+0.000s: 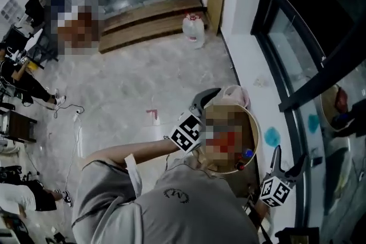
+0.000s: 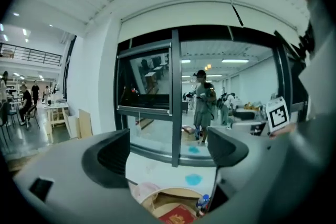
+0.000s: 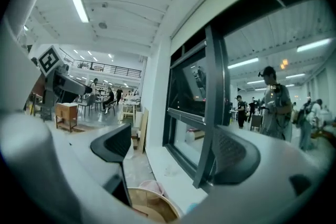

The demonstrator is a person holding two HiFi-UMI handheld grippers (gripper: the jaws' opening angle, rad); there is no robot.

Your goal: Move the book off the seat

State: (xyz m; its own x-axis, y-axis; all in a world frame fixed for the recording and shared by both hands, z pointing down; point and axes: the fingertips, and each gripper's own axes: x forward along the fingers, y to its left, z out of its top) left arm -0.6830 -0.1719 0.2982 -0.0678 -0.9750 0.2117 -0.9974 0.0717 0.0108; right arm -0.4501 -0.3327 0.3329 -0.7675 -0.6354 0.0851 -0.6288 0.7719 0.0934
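A red book (image 1: 230,138) lies in a round wooden seat (image 1: 255,130) by the window; a mosaic patch covers part of it. In the left gripper view the book (image 2: 177,216) shows at the bottom edge, inside the seat's rim (image 2: 157,199), below the jaws. My left gripper (image 1: 207,101) hangs over the seat's far left edge, open, with nothing between its fingers. My right gripper (image 1: 289,160) is to the right of the seat near the window sill, open and empty. The right gripper view shows only the seat's rim (image 3: 157,206), low down.
A pink bundle (image 1: 235,94) lies behind the seat and a blue-capped bottle (image 2: 203,200) stands inside it. The dark window frame (image 1: 289,66) and white sill with blue spots (image 1: 272,136) run along the right. A water jug (image 1: 193,28) and wooden steps (image 1: 148,20) are farther off.
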